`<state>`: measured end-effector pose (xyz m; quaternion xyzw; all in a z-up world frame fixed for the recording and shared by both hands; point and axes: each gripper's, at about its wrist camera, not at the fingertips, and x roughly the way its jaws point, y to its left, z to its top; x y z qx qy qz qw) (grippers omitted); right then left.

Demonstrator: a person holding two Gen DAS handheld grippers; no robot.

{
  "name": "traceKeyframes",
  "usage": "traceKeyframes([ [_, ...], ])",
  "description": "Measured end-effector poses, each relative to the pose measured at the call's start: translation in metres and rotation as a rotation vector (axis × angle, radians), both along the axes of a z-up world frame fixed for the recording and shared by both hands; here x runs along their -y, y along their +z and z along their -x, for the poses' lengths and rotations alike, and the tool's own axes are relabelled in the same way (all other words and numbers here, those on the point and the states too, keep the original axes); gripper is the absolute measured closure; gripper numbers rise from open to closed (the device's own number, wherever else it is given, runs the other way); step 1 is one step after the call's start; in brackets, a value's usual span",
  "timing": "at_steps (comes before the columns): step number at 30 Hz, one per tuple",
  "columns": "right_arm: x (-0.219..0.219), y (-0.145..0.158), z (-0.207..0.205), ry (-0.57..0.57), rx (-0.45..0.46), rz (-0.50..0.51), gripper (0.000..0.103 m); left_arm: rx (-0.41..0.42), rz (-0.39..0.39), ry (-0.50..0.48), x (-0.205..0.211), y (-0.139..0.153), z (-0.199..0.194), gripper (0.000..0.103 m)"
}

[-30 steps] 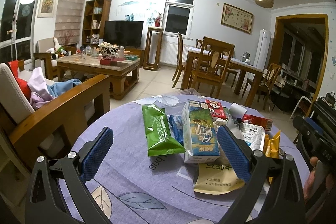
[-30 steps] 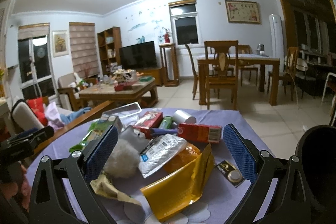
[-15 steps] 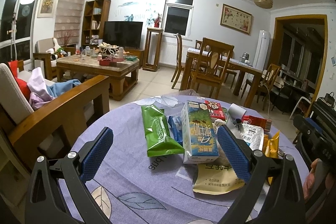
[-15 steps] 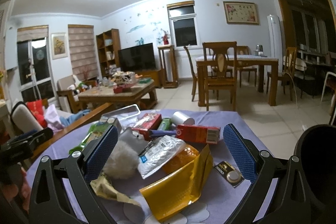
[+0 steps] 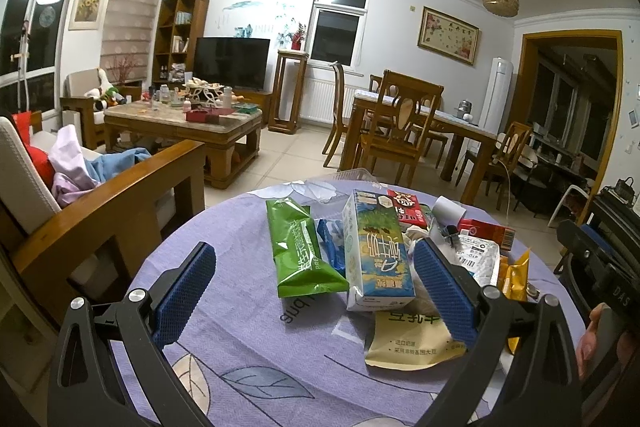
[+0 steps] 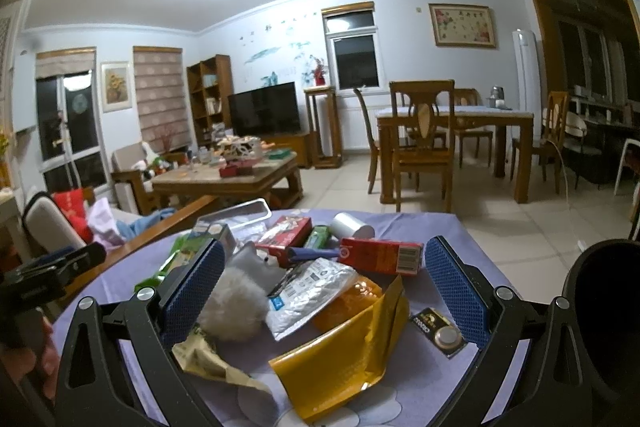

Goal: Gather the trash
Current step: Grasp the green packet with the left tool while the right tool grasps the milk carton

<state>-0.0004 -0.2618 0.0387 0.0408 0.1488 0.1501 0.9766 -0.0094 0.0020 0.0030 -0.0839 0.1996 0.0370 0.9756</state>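
Trash lies heaped on the round table (image 5: pixel 240 307) with its purple leaf-print cloth, just ahead of both our grippers. Our left gripper (image 5: pixel 316 287) hovers above the cloth with its blue pads spread wide and nothing between them; the green snack bag (image 5: pixel 304 251) and the milk carton (image 5: pixel 376 255) lie flat beyond its tips, the carton close to the right pad. Our right gripper (image 6: pixel 324 287) is likewise spread wide and empty, framing a white fluffy wad (image 6: pixel 236 303), a silver foil pouch (image 6: pixel 312 291), a yellow padded mailer (image 6: pixel 344 351) and a red box (image 6: pixel 380 255). A button-cell blister card (image 6: pixel 440 333) rests just inside its right pad.

The green bag reads "PREMIUM" along one edge. The carton and the tan pouch (image 5: pixel 408 339) below it carry Chinese print we cannot read clearly. The cloth shows upside-down letters beside the carton.

Both tools are held low and roughly level. The black bin (image 6: pixel 604 311) stands at the right edge of the right wrist view.
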Motion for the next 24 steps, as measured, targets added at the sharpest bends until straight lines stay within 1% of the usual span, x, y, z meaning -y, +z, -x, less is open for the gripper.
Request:
traceKeyframes([
  [3, -0.001, -0.001, -0.001, 0.012, -0.004, -0.002, 0.004, -0.001, 0.001, 0.000, 0.000, 0.000, 0.000, 0.005],
  [6, -0.002, -0.003, -0.008, 0.072, -0.045, -0.024, 0.004, -0.006, 0.014, -0.003, -0.001, -0.001, -0.001, 0.005],
  [8, 0.001, -0.004, -0.011, 0.074, -0.065, -0.045, 0.004, -0.035, 0.073, -0.053, -0.007, -0.005, -0.005, 0.005],
  [10, 0.006, -0.003, -0.010, 0.106, -0.064, -0.094, 0.004, -0.102, 0.176, -0.161, -0.023, -0.010, -0.012, 0.005],
  [11, 0.008, -0.002, -0.007, 0.130, -0.058, -0.123, 0.004, -0.138, 0.224, -0.175, -0.034, -0.012, -0.014, 0.005],
  [12, 0.005, 0.004, -0.005, 0.152, -0.064, -0.129, 0.004, -0.175, 0.272, -0.181, -0.047, -0.013, -0.017, 0.005],
  [13, -0.003, 0.010, -0.005, 0.173, -0.081, -0.116, 0.006, -0.215, 0.289, -0.183, -0.055, -0.013, -0.021, 0.005],
  [14, -0.016, 0.016, -0.007, 0.201, -0.104, -0.099, 0.006, -0.250, 0.283, -0.180, -0.059, -0.013, -0.024, 0.005],
  [15, -0.028, 0.021, -0.009, 0.223, -0.124, -0.087, 0.011, -0.277, 0.261, -0.175, -0.062, -0.012, -0.029, 0.005],
  [16, -0.047, 0.026, -0.016, 0.248, -0.166, -0.063, 0.019, -0.288, 0.241, -0.177, -0.062, -0.010, -0.033, 0.005],
  [17, -0.069, 0.029, -0.026, 0.264, -0.225, -0.028, 0.022, -0.302, 0.216, -0.179, -0.060, -0.010, -0.037, 0.005],
  [18, -0.088, 0.028, -0.037, 0.275, -0.285, 0.000, 0.028, -0.328, 0.188, -0.186, -0.055, -0.009, -0.044, 0.005],
  [19, -0.104, 0.025, -0.048, 0.283, -0.338, 0.010, 0.036, -0.345, 0.178, -0.193, -0.055, -0.010, -0.049, 0.005],
  [20, -0.122, 0.021, -0.059, 0.291, -0.383, 0.017, 0.038, -0.366, 0.172, -0.205, -0.051, -0.013, -0.054, 0.005],
  [21, -0.136, 0.019, -0.067, 0.292, -0.403, 0.034, 0.039, -0.380, 0.170, -0.205, -0.049, -0.015, -0.058, 0.005],
  [24, -0.177, 0.007, -0.085, 0.248, -0.441, 0.159, 0.039, -0.399, 0.172, -0.196, -0.054, -0.021, -0.059, 0.005],
])
